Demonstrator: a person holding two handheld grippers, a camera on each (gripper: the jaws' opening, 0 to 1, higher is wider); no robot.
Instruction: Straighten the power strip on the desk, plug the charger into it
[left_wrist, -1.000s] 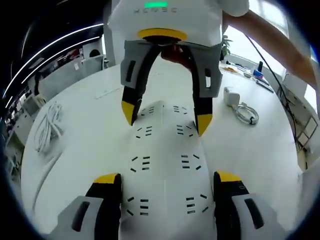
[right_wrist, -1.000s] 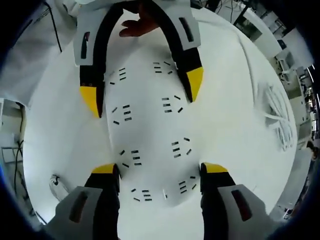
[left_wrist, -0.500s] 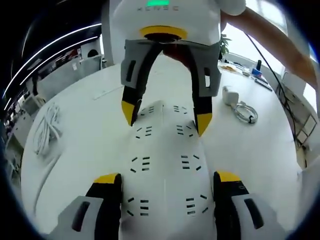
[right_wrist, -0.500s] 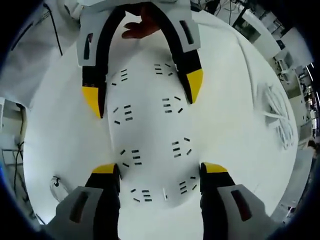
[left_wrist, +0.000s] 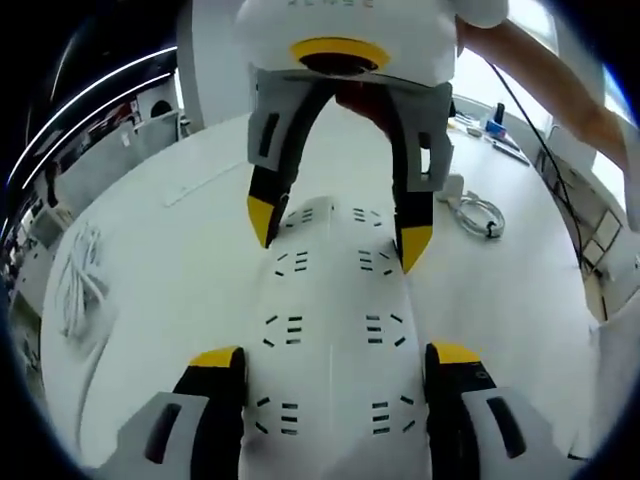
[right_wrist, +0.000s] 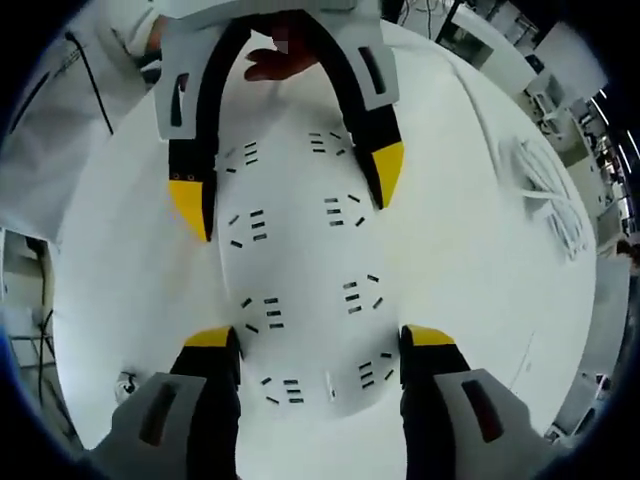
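**Power strip straddled at both ends**

The white power strip (left_wrist: 330, 320) is seen flat on the desk (left_wrist: 170, 270), bracketed by the left gripper (left_wrist: 332, 362) and right gripper (right_wrist: 322, 342), jaws spread wide at its sides; actual contact cannot be judged. The charger (left_wrist: 458, 188) and its coiled cable (left_wrist: 480, 216) are glimpsed beyond, partly hidden.

Power strip (left_wrist: 330, 320) rotated slightly on desk (left_wrist: 170, 260); charger (left_wrist: 462, 190) sits closer to strip's far end.
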